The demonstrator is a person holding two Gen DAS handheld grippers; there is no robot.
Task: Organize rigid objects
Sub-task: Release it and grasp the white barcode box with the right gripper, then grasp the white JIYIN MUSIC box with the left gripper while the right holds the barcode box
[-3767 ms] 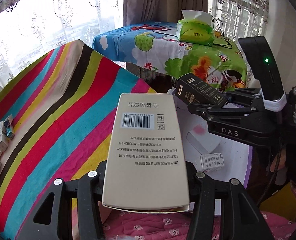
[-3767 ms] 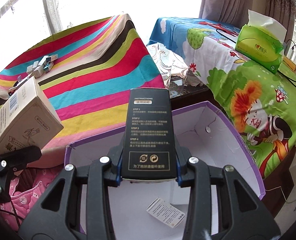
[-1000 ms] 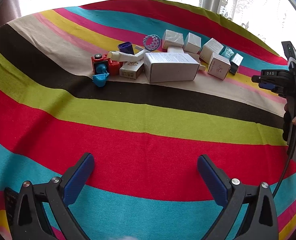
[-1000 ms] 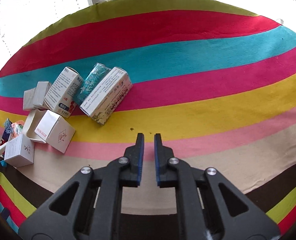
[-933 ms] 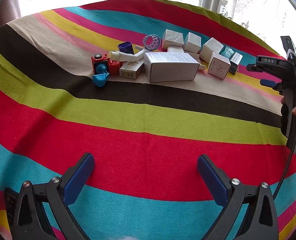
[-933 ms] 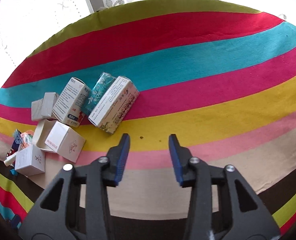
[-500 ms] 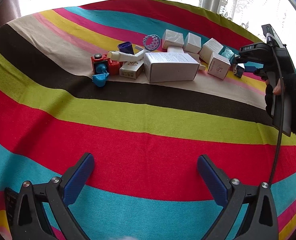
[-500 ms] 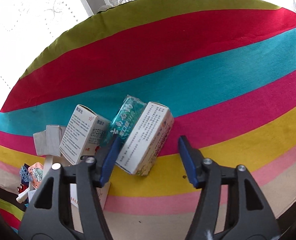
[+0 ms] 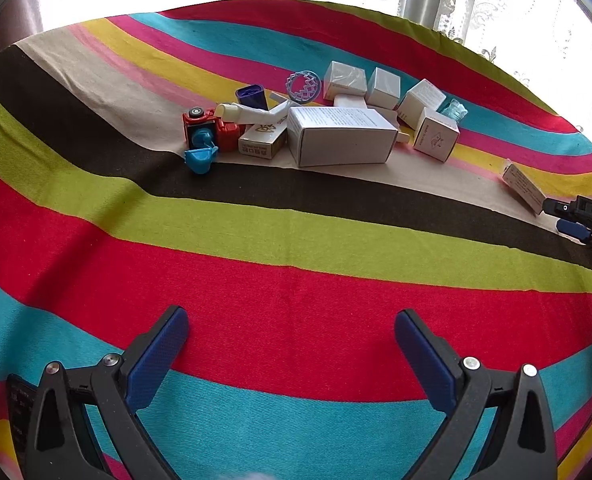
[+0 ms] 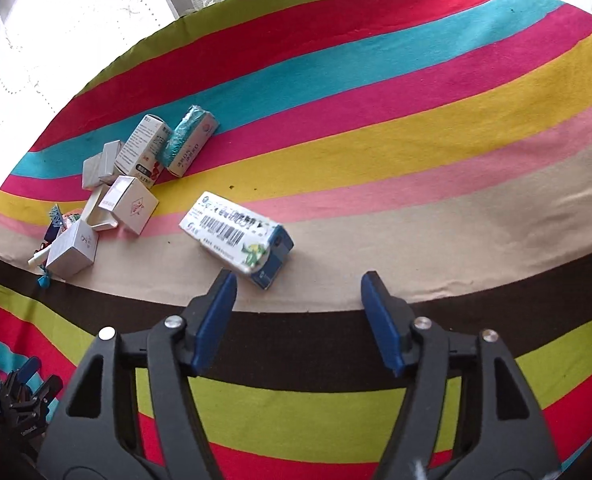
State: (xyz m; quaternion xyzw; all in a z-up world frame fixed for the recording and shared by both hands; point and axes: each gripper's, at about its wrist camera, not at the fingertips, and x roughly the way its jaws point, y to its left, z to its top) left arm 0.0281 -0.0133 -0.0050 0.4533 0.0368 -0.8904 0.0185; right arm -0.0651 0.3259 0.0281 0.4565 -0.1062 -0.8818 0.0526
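On the striped cloth, just in front of the right gripper, a white box with a barcode lies alone on the beige stripe. It is tilted, and its dark blue end points toward the gripper. The jaws of this gripper are opening; the box is a little beyond the fingertips and nothing is between the blue pads. To the left of the box, farther away, a group of small white boxes lies close together, with a teal packet leaning on two of them.

The left gripper hangs over the red stripe with its jaws wide apart and empty. Well ahead of it is the same pile, where a large white box lies beside a red toy and a blue cup.
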